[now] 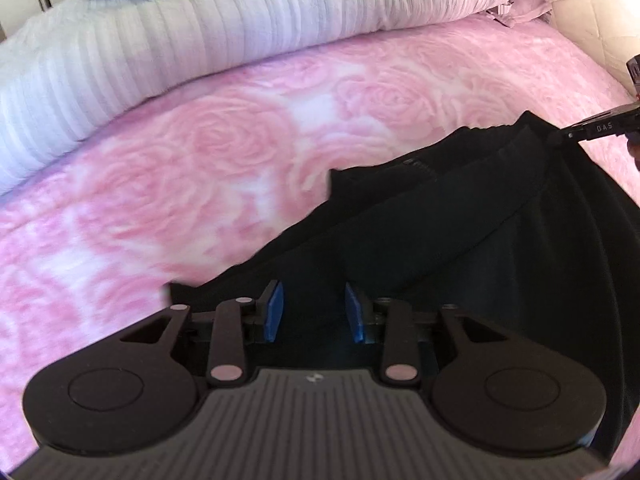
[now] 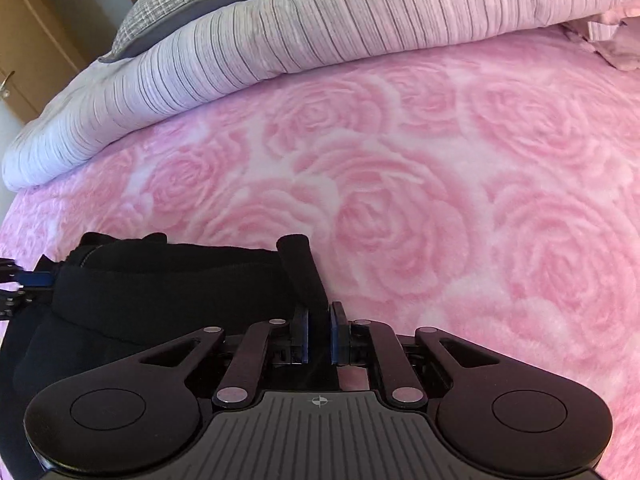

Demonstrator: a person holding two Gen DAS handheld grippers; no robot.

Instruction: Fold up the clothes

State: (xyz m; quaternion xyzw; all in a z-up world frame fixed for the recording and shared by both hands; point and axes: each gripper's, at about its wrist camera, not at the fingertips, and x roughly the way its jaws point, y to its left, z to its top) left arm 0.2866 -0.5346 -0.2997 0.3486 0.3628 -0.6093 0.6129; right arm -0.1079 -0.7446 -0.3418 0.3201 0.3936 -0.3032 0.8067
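Black garment (image 1: 460, 240) lies on the bed, on a pink rose-patterned blanket (image 1: 200, 168). The cloth is dark, with seams and a thick band-like edge; which kind of garment it is cannot be told.

Left claw (image 1: 314, 310): blue pads (image 1: 275, 312) stand a moderate way apart. Black cloth lies beneath and between them, its near edge running off to the left of the claw. The pads do not press on the cloth; there is a gap at each side. In the right wrist view this claw (image 2: 30, 280) sits at the far left edge, at the garment's left end.

Right claw (image 2: 319, 334): pads drawn in to a narrow gap, and a rolled or folded strip of black cloth runs from between them up and to the left. It appears pinched there. In the left wrist view this claw's tip (image 1: 576, 132) meets the garment's far right corner, where the cloth peaks toward it.

The garment spans between the two claws, the banded edge stretched across.

Beyond the garment, a ribbed pale quilt (image 2: 320, 40) is heaped along the far side of the bed. A grey checked pillow (image 2: 160, 16) rests on it.
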